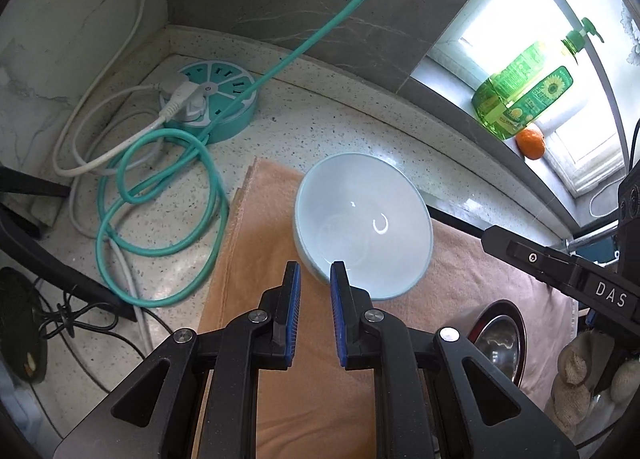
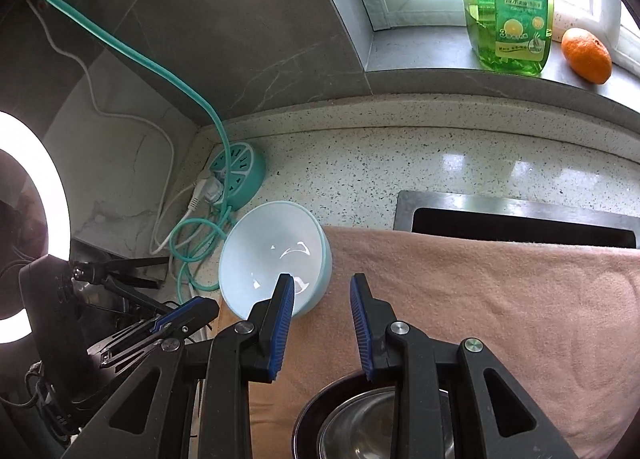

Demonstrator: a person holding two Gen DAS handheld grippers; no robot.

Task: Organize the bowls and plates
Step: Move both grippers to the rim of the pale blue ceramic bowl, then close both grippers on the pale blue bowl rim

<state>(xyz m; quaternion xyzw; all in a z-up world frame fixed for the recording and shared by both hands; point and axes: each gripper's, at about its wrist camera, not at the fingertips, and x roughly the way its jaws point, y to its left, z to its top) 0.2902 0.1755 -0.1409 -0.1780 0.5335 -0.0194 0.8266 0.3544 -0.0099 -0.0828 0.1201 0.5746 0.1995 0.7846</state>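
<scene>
A pale blue bowl stands on a pink-tan towel, at its far left corner. My left gripper hovers just short of the bowl's near rim. Its blue pads stand a narrow gap apart, with only towel showing between them. My right gripper is open wider and empty, just right of the bowl. Below it sits a steel bowl with a dark rim. One of the right gripper's fingers reaches in from the right in the left wrist view.
A round teal power strip sits in the counter's corner, with looped teal and white cords. A green soap bottle and an orange stand on the window sill. A sink opening lies beyond the towel. A ring light glows at the left.
</scene>
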